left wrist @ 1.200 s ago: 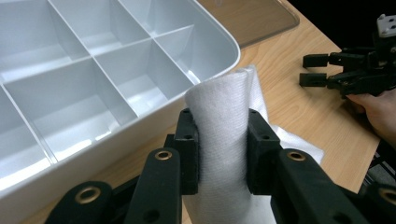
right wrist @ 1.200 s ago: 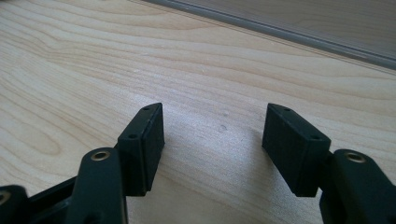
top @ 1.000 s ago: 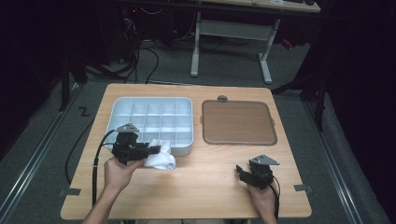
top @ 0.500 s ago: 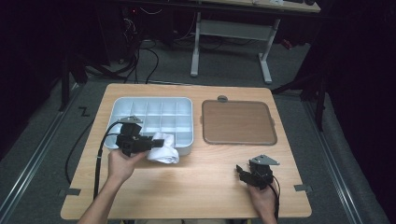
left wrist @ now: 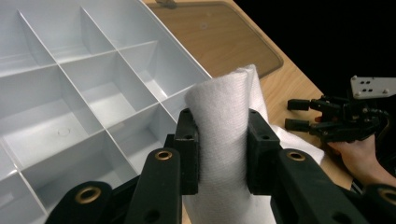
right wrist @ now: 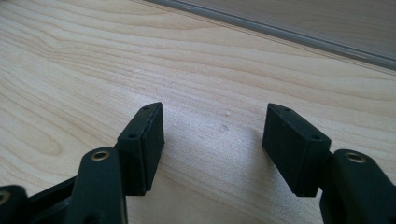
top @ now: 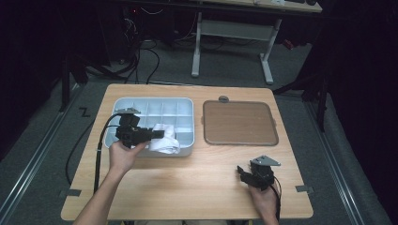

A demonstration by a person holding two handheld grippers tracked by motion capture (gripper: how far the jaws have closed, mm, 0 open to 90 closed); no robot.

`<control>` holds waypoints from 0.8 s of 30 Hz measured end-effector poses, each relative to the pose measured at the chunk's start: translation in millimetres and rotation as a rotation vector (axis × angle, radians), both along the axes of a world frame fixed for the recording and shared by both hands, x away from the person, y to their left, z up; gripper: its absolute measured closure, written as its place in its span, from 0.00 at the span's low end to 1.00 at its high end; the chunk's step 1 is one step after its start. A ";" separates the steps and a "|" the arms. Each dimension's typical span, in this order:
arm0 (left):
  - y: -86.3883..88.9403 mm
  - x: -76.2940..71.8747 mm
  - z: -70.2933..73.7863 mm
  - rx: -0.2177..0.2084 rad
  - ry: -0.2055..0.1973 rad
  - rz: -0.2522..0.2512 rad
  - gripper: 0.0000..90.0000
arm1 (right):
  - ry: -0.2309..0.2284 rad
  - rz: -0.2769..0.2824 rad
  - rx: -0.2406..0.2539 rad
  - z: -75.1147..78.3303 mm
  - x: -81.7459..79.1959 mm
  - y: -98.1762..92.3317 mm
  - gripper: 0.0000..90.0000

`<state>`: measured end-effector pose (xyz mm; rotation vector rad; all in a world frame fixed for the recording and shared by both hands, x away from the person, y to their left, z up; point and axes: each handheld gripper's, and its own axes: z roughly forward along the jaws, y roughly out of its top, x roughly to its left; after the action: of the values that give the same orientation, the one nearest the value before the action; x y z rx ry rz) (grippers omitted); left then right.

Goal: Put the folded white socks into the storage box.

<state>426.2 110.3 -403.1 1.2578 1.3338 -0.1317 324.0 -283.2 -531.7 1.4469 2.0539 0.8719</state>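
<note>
The white cloth [left wrist: 224, 135] stands rolled between the left gripper [left wrist: 223, 151] pads, its long axis running up past the fingertips toward the grey divided tray [left wrist: 70, 93]. Both pads pinch its middle. Its lower end is cut off below the jaws, and a loose flap trails behind the right pad. It looks soft, fuzzy and plain. The right gripper [right wrist: 212, 140] rests with fingers spread over bare wooden table [right wrist: 140, 56], nothing between them.
</note>
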 end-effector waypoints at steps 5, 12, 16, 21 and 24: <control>3.3 7.0 0.1 0.016 0.000 0.022 0.79 | 0.000 0.000 0.000 0.0 0.0 0.0 0.43; 7.5 24.2 -5.9 -0.013 0.020 0.057 0.79 | 0.000 0.002 0.001 0.0 0.1 0.0 0.43; 6.1 33.9 -11.4 -0.008 0.039 0.057 0.79 | 0.000 0.001 0.004 0.0 0.3 -0.3 0.44; 4.7 43.9 -17.8 -0.046 0.054 0.051 0.79 | 0.000 0.002 0.001 0.0 0.2 0.0 0.44; 4.0 49.5 -24.9 -0.047 0.073 0.042 0.79 | 0.001 -0.002 0.004 0.0 0.3 0.3 0.44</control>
<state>475.7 114.4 -428.0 1.1945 1.4115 -0.1796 324.3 -282.8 -531.7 1.4517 2.0525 0.8753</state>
